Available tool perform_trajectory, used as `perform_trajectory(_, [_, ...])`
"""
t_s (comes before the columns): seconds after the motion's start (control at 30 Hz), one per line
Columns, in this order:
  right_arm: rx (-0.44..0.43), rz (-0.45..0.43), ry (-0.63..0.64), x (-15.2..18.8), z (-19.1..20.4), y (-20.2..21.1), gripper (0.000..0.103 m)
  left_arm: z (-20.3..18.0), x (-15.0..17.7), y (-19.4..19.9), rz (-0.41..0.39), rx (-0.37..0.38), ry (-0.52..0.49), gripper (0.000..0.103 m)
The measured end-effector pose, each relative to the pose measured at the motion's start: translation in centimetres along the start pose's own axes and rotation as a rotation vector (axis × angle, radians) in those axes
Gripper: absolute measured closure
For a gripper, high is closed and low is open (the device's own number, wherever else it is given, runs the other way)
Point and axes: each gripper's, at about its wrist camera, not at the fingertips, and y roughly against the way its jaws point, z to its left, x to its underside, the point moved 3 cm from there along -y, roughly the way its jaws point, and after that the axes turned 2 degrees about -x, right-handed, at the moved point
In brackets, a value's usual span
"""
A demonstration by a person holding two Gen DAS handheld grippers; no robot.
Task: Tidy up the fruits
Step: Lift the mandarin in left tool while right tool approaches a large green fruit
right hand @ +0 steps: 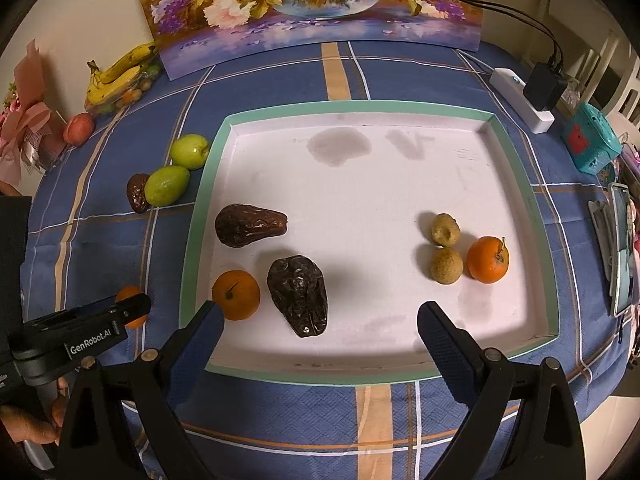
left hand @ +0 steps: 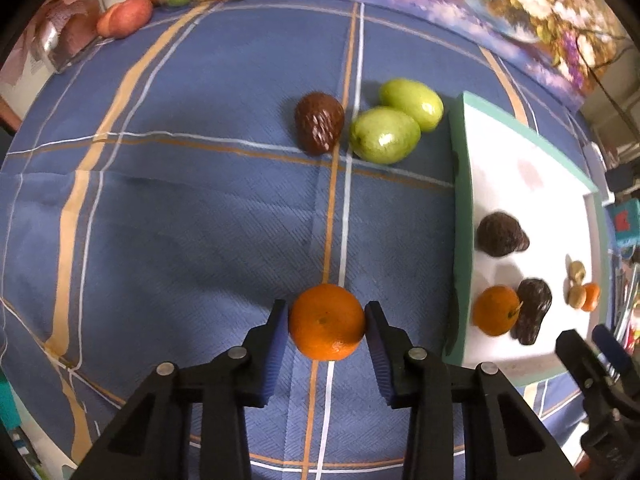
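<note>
My left gripper (left hand: 326, 322) is shut on an orange (left hand: 327, 322) low over the blue cloth, left of the white tray (left hand: 464, 216). In the right wrist view that orange (right hand: 132, 306) shows behind the left gripper (right hand: 134, 308). My right gripper (right hand: 320, 320) is open and empty over the tray's near edge (right hand: 360, 376). The tray holds two dark brown fruits (right hand: 250, 225) (right hand: 298, 294), two oranges (right hand: 236, 295) (right hand: 488, 259) and two small tan fruits (right hand: 446, 249). On the cloth left of the tray lie two green fruits (left hand: 384, 134) (left hand: 412, 104) and a brown scaly fruit (left hand: 319, 123).
A flower painting (right hand: 316, 4) leans at the back. Bananas (right hand: 120, 72) and a peach (right hand: 79, 128) lie at the far left. A power strip with adapter (right hand: 524, 98), a teal box (right hand: 592, 142) and a phone (right hand: 622, 248) lie at the right.
</note>
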Motion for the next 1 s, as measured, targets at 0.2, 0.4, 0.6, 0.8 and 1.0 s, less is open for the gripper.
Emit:
perform_trajectory(0.2, [-0.024, -0.019, 0.000, -0.4, 0.2, 0.0, 0.006, 0.8, -0.9, 1.9, -0.070, 0.015, 0.045, 0.062])
perform_trajectory(0.4, [-0.082, -0.095, 0.026, -1.6, 1.2, 0.6, 0.006, 2.3, -1.8, 3.3, -0.134, 0.018, 0.097, 0.063])
perform_trajectory(0.6, [-0.149, -0.177, 0.024, -2.9, 2.0, 1.3, 0.006, 4.7, -3.2, 4.6, -0.193, 0.014, 0.151, 0.063])
perform_trajectory(0.8, [-0.166, -0.226, 0.076, -4.3, 3.7, 1.4, 0.006, 6.0, -5.0, 4.4, -0.208, 0.027, 0.195, 0.063])
perform_trajectory(1.0, [-0.184, -0.233, 0.132, -5.8, 6.0, 1.0, 0.006, 7.5, -6.4, 4.2, -0.222, 0.046, 0.246, 0.063])
